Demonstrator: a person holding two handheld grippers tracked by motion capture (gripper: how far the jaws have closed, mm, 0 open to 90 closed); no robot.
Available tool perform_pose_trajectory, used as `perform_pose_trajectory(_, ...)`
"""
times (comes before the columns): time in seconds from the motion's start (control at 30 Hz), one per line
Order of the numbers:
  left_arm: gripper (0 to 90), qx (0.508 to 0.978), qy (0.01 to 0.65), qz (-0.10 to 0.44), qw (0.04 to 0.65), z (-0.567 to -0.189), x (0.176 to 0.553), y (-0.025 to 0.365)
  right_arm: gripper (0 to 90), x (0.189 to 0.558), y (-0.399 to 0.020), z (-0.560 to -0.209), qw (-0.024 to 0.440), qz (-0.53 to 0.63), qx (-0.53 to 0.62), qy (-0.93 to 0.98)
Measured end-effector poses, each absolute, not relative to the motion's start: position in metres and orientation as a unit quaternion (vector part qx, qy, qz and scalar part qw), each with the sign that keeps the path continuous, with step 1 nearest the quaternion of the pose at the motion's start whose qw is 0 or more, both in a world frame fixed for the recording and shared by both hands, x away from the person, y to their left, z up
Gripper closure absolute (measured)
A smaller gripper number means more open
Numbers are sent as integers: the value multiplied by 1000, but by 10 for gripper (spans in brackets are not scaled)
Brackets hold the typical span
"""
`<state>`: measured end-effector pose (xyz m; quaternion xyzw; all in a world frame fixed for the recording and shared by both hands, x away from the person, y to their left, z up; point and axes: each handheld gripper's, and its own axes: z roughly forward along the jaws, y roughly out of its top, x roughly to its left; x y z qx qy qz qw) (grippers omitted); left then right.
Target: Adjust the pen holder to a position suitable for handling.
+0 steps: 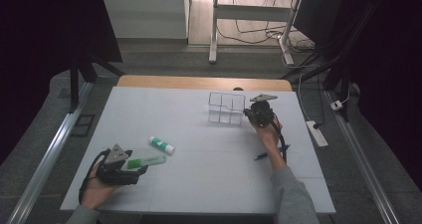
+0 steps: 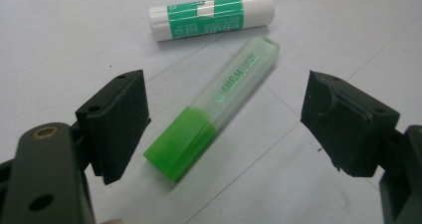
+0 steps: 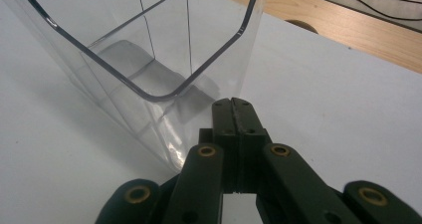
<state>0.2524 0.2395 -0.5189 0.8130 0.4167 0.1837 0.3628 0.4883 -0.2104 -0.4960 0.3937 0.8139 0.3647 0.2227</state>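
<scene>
Highlighter (image 2: 211, 112) lies on counter (image 1: 209, 174), lower left of high view, long axis diagonal between wide-open jaws of left gripper (image 2: 224, 129), untouched. Glue stick (image 2: 211, 15) just beyond. Right gripper (image 3: 234, 107) closed, empty, beside clear organizer (image 3: 149, 59) upper right.

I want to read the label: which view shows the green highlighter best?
The left gripper view: the green highlighter lies close up between the left gripper's open jaws, print legible. The high view shows it small beside that gripper.
</scene>
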Motion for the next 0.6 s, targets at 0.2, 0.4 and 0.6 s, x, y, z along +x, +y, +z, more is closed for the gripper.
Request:
perform_pose_trajectory(0.2, 183, 814, 415, 185, 363, -518, 251, 239, 892, 490, -206, -497, 221, 366, 389, 816)
perform_pose_trajectory(0.4, 182, 812, 416, 185, 365, -517, 249, 240, 893, 491, -205, -497, 221, 363, 390, 817)
perform_pose_trajectory(0.6, 182, 810, 415, 185, 372, -516, 249, 242, 893, 493, -200, -498, 217, 366, 394, 815)
